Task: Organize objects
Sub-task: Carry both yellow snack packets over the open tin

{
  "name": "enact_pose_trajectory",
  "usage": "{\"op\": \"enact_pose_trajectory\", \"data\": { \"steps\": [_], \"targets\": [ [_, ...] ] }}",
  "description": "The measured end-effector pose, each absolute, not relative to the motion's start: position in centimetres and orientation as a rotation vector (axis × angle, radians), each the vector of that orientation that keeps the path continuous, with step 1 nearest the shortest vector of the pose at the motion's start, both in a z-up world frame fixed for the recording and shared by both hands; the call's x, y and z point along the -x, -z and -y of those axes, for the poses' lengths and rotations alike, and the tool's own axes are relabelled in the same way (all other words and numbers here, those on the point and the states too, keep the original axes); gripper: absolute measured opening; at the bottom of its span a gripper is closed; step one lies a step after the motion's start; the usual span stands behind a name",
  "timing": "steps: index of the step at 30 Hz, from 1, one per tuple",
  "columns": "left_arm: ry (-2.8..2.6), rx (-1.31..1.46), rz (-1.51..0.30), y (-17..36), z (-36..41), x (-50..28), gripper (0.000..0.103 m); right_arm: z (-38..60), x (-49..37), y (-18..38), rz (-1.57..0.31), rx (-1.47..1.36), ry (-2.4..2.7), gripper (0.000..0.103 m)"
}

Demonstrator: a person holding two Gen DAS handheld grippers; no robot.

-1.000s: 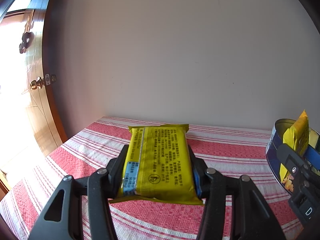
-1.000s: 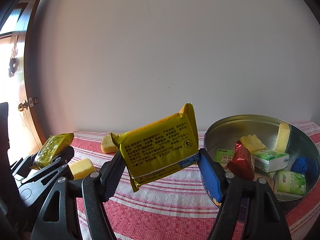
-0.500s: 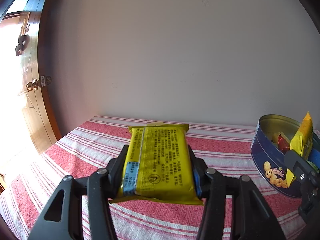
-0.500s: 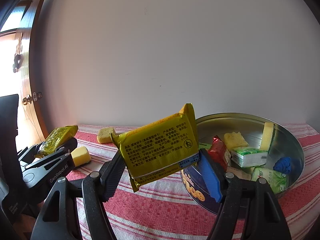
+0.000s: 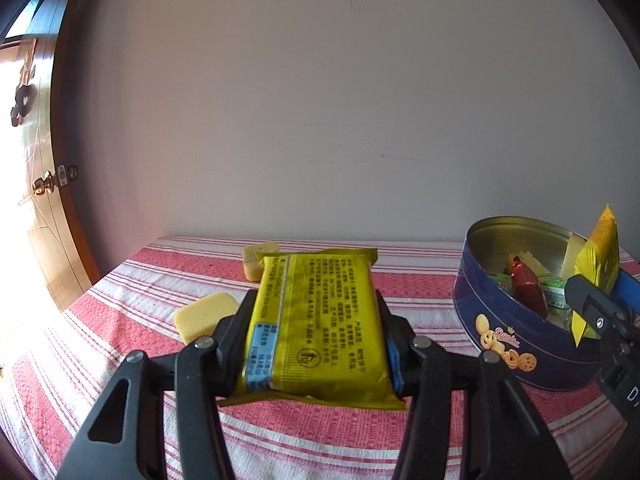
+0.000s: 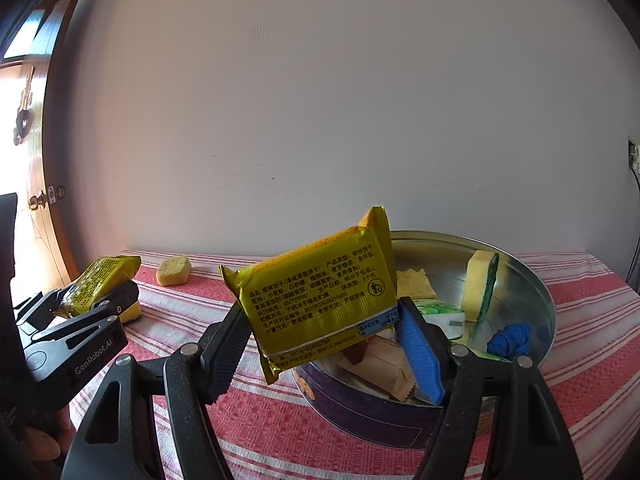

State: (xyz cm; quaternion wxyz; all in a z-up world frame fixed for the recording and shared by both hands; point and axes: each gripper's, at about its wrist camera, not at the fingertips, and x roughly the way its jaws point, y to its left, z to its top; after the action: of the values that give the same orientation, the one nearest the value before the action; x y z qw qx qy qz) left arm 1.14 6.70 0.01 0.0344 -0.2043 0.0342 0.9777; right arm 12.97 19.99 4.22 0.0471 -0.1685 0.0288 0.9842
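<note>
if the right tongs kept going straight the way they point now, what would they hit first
Most likely the blue cookie tin. The right tongs, shut on a yellow biscuit packet, point slightly downward at its near rim, so the packet would probably meet the rim or the contents inside, though depth is hard to judge.

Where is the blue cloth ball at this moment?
In the right wrist view, the blue cloth ball lies inside the round tin, near its right wall, below the upright sponge.

Your left wrist camera sat low over the desk (image 5: 120, 320), facing the wall. Your right wrist camera looked likewise, close above the tin (image 6: 536, 280). Both shared the tin (image 5: 520, 340), wall and door (image 5: 44, 216).
</note>
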Motion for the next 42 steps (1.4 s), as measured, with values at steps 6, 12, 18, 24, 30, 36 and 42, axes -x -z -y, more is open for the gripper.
{"op": "enact_pose_trajectory", "data": {
  "steps": [6, 12, 18, 24, 30, 36, 42],
  "targets": [
    [-2.982, 0.627, -0.120, 0.1, -8.7, -1.2, 0.052, -21.9, -13.1, -4.5, -0.117, 0.485, -2.977, 0.074],
    [-2.954, 0.616, -0.129, -0.3, -10.9, -1.0, 0.052, -23.3, -13.9, -5.4, -0.139, 0.450, -2.952, 0.074],
    [-2.913, 0.588, -0.132, -0.9, -13.7, -0.8, 0.052, -24.9, -13.9, -5.9, -0.128, 0.426, -2.910, 0.074],
    [-2.864, 0.568, -0.149, -1.2, -16.7, -0.7, 0.052, -26.0, -13.2, -6.0, -0.152, 0.484, -2.839, 0.074],
    [-2.826, 0.557, -0.171, -1.4, -18.8, -0.9, 0.052, -27.3, -12.4, -6.1, -0.168, 0.506, -2.798, 0.074],
    [-2.798, 0.550, -0.179, -1.5, -20.6, -0.7, 0.052, -27.7, -11.6, -5.9, -0.152, 0.525, -2.780, 0.074],
    [-2.779, 0.566, -0.202, -1.1, -22.1, -0.2, 0.052, -26.6, -11.7, -6.9, -0.138, 0.536, -2.773, 0.074]
  ]
}}
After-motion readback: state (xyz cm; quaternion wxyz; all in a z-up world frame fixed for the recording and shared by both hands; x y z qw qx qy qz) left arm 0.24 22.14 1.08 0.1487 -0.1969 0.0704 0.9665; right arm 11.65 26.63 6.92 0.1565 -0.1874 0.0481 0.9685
